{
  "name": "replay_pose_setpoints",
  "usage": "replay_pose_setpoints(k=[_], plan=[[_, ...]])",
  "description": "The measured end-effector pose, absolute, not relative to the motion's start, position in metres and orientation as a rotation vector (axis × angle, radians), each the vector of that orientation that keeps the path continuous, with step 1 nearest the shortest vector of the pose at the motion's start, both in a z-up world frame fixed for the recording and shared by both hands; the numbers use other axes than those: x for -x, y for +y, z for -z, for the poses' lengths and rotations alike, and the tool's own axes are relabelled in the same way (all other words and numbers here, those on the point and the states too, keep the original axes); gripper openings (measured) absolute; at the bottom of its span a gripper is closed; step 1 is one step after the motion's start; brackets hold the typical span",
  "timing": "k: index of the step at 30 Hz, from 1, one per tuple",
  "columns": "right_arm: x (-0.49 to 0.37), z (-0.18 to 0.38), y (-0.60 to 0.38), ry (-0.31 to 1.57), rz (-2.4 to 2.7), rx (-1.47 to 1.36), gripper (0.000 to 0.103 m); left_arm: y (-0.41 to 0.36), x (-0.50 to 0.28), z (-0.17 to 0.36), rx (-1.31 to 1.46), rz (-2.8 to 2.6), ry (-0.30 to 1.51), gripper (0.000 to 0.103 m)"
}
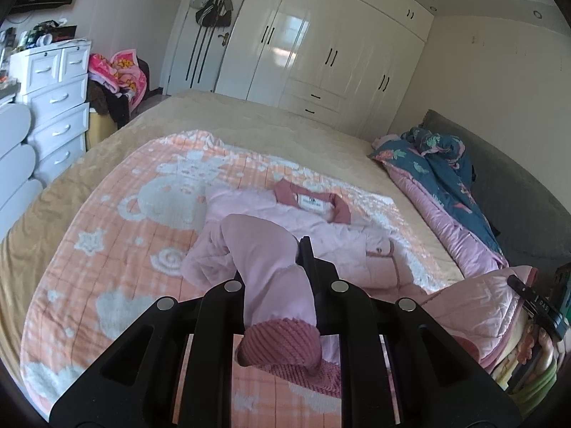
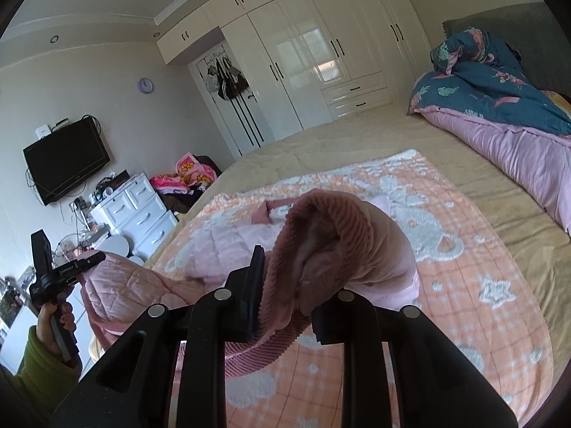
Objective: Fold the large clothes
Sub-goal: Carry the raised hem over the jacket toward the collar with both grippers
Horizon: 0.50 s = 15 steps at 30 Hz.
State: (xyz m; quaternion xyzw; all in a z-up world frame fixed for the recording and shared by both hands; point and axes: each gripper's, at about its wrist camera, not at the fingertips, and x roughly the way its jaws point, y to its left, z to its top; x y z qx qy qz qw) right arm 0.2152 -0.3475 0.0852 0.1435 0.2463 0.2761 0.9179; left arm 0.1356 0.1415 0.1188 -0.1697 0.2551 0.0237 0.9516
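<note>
we see the pink quilted jacket (image 1: 321,235) lying on the orange patterned blanket (image 1: 107,249) spread across the bed (image 1: 249,121), collar toward the wardrobe (image 1: 321,35). our left tongs (image 1: 285,274) are clamped tight on 1 sleeve, its ribbed cuff (image 1: 282,349) hanging just before the camera. our right tongs (image 2: 285,299) pinch the other ribbed cuff (image 2: 321,235), lifted off the blanket. a folded duvet (image 2: 499,107) lies near the headboard.

A: Left gripper (image 1: 282,278)?
B: Clamped tight, angled downward.
A: Right gripper (image 2: 285,285)?
B: Pinched nearly closed, raised. Hand (image 2: 53,324) in green sleeve (image 2: 43,367) grips left handle.
</note>
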Motion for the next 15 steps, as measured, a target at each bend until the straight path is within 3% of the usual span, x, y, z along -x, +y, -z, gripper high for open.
replay_pose_setpoints(k=[15], plan=[[-0.290, -0.120, -0.332, 0.509, -0.537, -0.292, 0.021, 0.164, -0.203, -0.139, 0.339, -0.096, 0.498, 0.009]])
